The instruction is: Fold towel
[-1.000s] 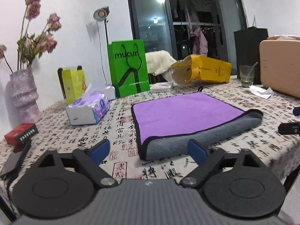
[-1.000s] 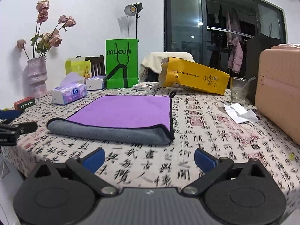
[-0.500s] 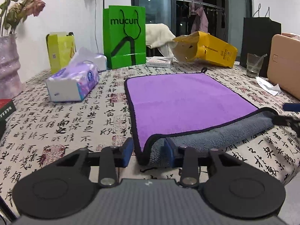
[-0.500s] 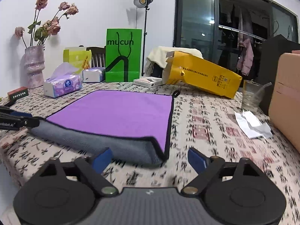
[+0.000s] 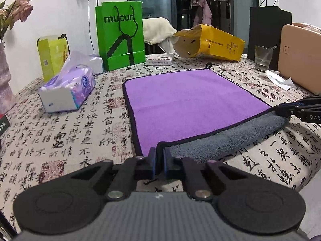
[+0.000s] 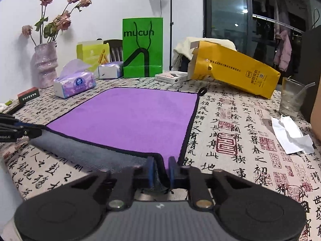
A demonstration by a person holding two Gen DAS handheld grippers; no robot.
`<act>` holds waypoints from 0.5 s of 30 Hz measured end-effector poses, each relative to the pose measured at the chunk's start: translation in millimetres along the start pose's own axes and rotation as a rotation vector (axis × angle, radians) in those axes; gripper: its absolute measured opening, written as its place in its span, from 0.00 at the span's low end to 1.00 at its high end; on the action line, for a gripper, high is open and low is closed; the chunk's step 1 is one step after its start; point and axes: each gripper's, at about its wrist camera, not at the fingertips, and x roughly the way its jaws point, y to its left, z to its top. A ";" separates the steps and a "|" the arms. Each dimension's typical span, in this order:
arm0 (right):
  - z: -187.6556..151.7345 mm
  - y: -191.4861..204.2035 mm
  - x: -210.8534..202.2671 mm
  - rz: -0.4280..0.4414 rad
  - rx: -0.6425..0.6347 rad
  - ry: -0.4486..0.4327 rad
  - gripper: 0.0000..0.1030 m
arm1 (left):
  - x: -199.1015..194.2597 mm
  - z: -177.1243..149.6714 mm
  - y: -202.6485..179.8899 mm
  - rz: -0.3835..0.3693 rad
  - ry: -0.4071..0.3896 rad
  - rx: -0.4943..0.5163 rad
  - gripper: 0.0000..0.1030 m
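Observation:
A purple towel (image 5: pixel 186 104) with a grey underside and black trim lies flat on the table; its near edge is rolled back, grey side up (image 5: pixel 224 140). My left gripper (image 5: pixel 158 156) is shut on the towel's near left corner. My right gripper (image 6: pixel 161 164) is shut on the near right corner of the towel (image 6: pixel 136 118). The right gripper also shows at the right edge of the left wrist view (image 5: pixel 297 110), and the left gripper at the left edge of the right wrist view (image 6: pixel 18 130).
On the patterned tablecloth (image 5: pixel 80 132) stand a tissue pack (image 5: pixel 66 92), a green bag (image 5: pixel 120 34), a yellow box (image 5: pixel 210 42), a glass (image 6: pixel 293 98), crumpled paper (image 6: pixel 289 132), a tan case (image 5: pixel 301 54) and a vase (image 6: pixel 45 64).
Both grippers moved forward to the towel's near corners and closed on them. They were wide open a second ago.

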 end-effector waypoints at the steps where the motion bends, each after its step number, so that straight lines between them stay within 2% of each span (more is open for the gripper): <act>1: 0.1 -0.3 0.2 -0.001 -0.002 -0.001 0.09 | 0.5 1.2 0.2 0.001 0.001 0.001 0.07; 15: 22.6 -5.5 16.5 -0.028 -0.057 -0.030 0.08 | 21.0 35.6 4.7 0.052 -0.053 0.026 0.06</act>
